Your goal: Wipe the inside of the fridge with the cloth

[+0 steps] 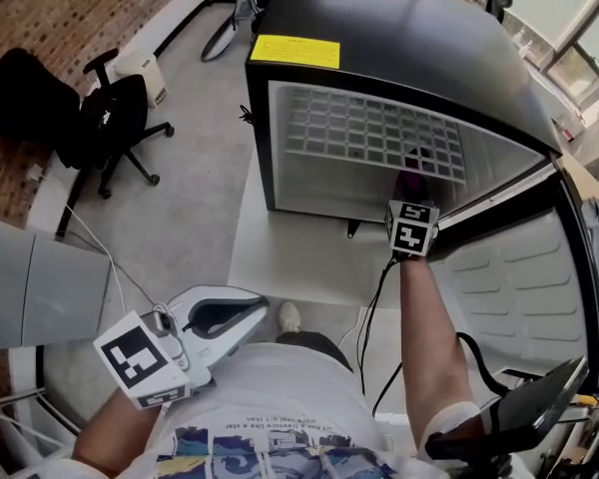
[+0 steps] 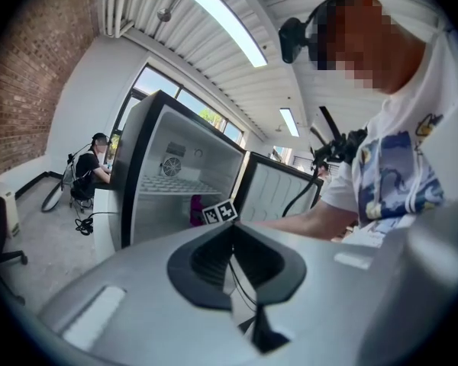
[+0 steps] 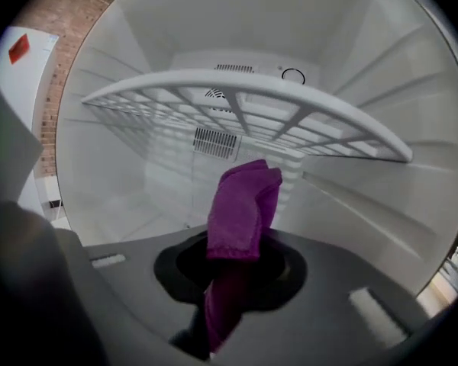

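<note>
Your right claw is clamped on a folded purple cloth. It is held inside the open fridge under the wire shelf, apparently touching nothing. Your left claw is closed and empty, by your chest. Risk: the cloth's loose top may snag the shelf and pull free.

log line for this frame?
right gripper: shut on purple cloth | place: inside open black mini fridge, under white wire shelf | left gripper: shut, empty, outside fridge | wall contact: cannot tell
</note>
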`<state>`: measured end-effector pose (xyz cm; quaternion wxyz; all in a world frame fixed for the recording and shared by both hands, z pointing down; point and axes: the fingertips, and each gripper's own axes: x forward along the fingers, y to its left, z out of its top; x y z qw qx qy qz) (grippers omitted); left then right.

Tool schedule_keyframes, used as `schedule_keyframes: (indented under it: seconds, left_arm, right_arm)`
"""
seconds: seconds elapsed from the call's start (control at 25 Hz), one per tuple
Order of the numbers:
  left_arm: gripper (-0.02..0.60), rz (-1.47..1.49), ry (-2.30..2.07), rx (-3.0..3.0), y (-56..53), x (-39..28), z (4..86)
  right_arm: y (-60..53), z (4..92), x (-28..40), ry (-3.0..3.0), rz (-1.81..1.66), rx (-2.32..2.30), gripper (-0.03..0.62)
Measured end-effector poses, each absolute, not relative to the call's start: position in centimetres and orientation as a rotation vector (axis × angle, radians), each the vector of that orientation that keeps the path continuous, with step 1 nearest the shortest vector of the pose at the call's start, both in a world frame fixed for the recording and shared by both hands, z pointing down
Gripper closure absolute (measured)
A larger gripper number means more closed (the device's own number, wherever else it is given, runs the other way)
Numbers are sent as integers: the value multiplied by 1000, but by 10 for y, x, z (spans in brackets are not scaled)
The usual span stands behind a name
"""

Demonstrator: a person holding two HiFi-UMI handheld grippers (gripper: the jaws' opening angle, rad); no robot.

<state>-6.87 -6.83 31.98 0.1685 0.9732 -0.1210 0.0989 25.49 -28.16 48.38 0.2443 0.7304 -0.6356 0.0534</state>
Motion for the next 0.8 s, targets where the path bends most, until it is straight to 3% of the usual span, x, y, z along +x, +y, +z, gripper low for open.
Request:
schedule_keyframes:
  seconds: [0.8]
  left_arm:
    - [577,331,-473,2698,-125,-34,308]
  right_arm:
    - [-364,508,289,-1572,205,1888,540]
